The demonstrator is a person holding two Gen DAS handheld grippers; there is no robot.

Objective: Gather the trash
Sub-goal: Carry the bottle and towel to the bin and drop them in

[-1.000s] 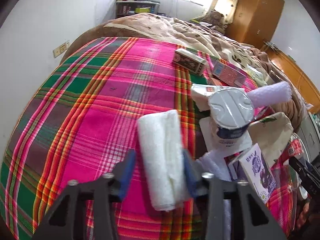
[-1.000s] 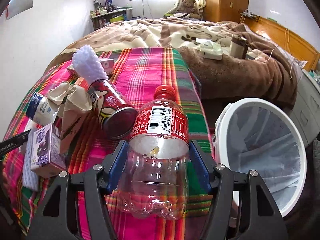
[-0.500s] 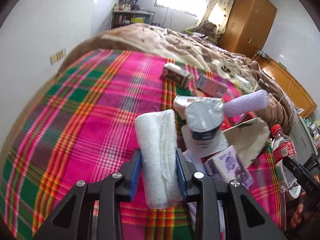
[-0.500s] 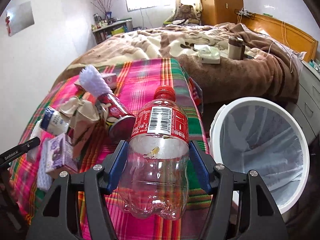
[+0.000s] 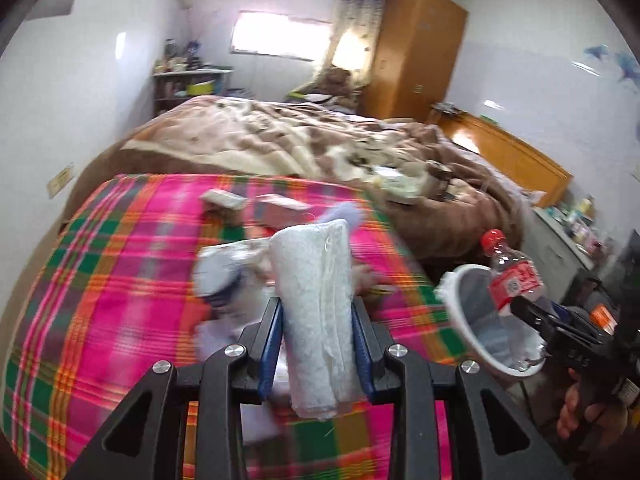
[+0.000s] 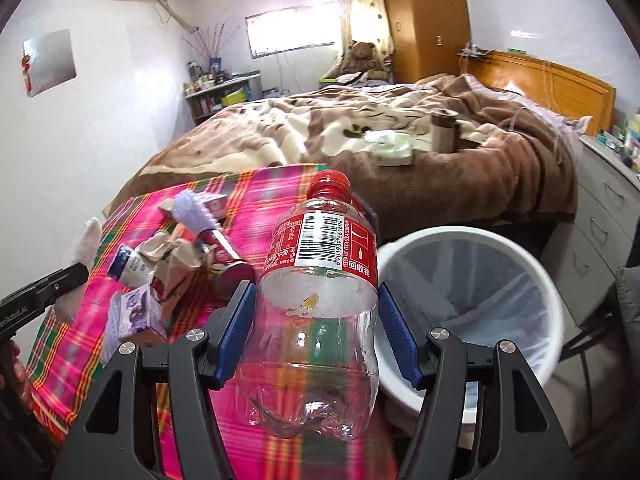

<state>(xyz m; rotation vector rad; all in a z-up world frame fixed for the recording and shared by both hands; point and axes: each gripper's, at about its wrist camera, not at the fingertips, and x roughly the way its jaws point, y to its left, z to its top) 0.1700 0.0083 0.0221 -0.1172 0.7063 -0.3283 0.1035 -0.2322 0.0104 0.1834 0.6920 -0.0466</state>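
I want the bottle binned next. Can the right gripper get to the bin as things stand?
Probably yes: the right gripper holds the bottle beside the open bin, with nothing between them.

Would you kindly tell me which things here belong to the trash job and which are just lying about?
Job: white roll in the left gripper; empty bottle in the right gripper; bin; cartons and can on the plaid cloth.

Lying about: teddy bear; wardrobe; brown blanket.
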